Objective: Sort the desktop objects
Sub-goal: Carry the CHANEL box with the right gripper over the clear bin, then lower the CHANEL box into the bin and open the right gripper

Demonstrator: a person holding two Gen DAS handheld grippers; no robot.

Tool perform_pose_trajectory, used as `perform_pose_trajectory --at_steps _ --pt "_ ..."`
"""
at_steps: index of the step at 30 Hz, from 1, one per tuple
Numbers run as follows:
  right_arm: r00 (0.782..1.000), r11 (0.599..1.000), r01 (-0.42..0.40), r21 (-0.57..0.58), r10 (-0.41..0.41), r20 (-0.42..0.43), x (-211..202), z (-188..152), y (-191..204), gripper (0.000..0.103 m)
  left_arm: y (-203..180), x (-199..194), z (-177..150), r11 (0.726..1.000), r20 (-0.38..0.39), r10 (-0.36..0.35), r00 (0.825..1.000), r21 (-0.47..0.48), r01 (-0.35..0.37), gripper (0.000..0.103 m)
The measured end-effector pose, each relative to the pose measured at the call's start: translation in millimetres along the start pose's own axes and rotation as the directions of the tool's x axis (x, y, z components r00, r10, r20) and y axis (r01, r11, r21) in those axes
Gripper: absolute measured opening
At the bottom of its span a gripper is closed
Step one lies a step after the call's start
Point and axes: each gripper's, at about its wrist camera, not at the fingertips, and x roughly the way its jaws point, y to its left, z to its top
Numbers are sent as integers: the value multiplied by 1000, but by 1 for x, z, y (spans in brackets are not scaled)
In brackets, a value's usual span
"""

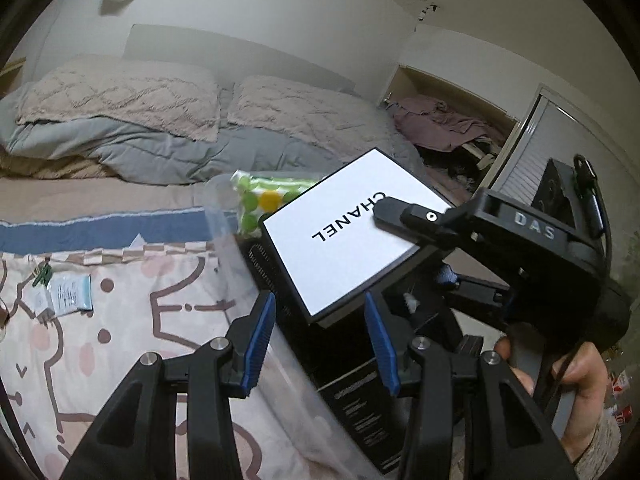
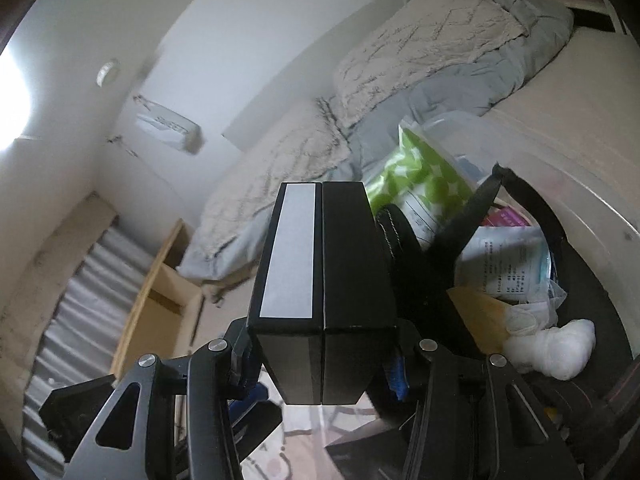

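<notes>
A flat black box with a white lid hangs tilted over a clear plastic bin. My right gripper is shut on its two broad faces, and one of the fingers lies across the lid. Seen edge-on from the right wrist, the box fills the jaws. My left gripper stands open astride the bin's wall, its blue pads touching nothing. Below it in the bin lies a long black carton, with a green dotted bag behind.
The bin also holds a printed packet, a white soft wad and a black strap. A small blue-and-white packet and a green clip lie on the patterned cloth. A bed with pillows lies behind.
</notes>
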Motion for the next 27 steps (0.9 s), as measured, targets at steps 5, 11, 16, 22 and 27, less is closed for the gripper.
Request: perform_pose_trajectory --at_steps 5,11,16,22,27 --pt "997 996 54 -66 -58 -54 4 -7 13 51 6 -12 -11 1000 -7 1 1000 12 -1 47" --pt "985 964 167 -205 -174 -17 -12 -11 28 83 16 -33 -21 1000 20 18 1000 10 -19 50" --pt "966 910 258 -325 -231 120 -52 -4 44 86 25 -51 -31 1000 48 11 999 -9 -10 60" --pt "933 838 354 -414 -345 99 -45 -3 40 52 34 -64 -46 1000 55 0 998 -29 2 60" --pt "912 812 373 -448 -411 14 -10 -7 22 48 40 -71 -56 1000 51 4 999 -23 -3 60"
